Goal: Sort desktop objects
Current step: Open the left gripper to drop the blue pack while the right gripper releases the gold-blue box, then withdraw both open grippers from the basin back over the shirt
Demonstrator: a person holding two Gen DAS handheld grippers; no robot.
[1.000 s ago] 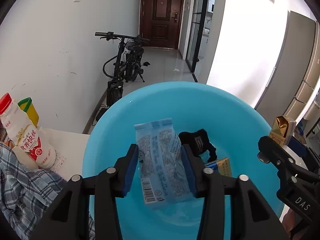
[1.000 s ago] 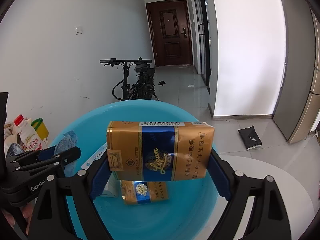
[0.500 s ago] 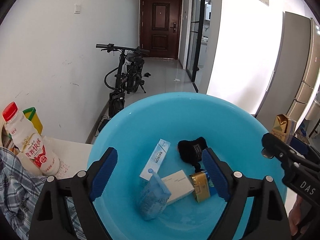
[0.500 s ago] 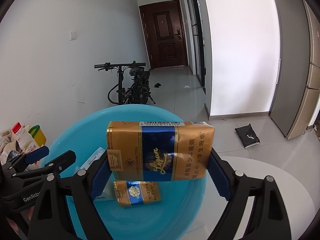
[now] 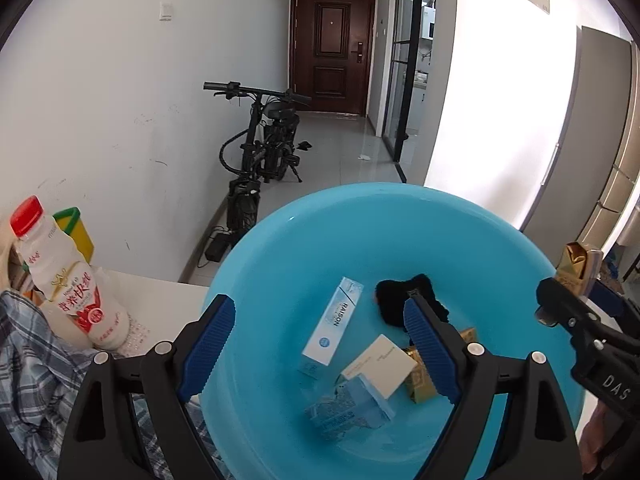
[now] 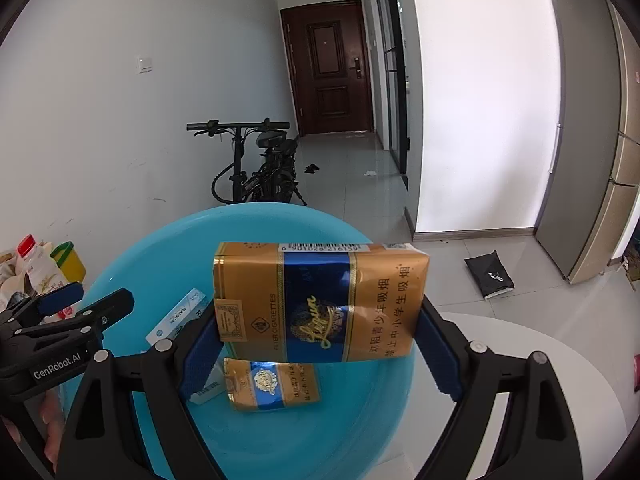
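Observation:
A blue basin point(image 5: 328, 240) point(image 6: 168, 248) holds a light-blue snack packet point(image 5: 348, 404), a slim white-blue box point(image 5: 334, 320) point(image 6: 176, 318), a white box point(image 5: 380, 364), a black cloth item point(image 5: 394, 300) and a gold cigarette pack point(image 5: 420, 382) point(image 6: 272, 384). My left gripper point(image 5: 320, 348) is open and empty above the basin. My right gripper point(image 6: 320, 344) is shut on a gold-and-blue cigarette pack point(image 6: 320, 300), held above the basin; it also shows at the right edge of the left wrist view point(image 5: 576, 264).
A milk-drink bottle with a red cap point(image 5: 64, 280) point(image 6: 32, 264) and a yellow-green container point(image 5: 76, 228) stand on the white table point(image 5: 160, 300) left of the basin. A plaid cloth point(image 5: 28, 360) lies at lower left. The round table's bare edge point(image 6: 560, 380) is right of the basin.
My left gripper opened and let the light-blue snack packet fall into the basin, then drew back and up. My right gripper still holds its cigarette pack, raised slightly.

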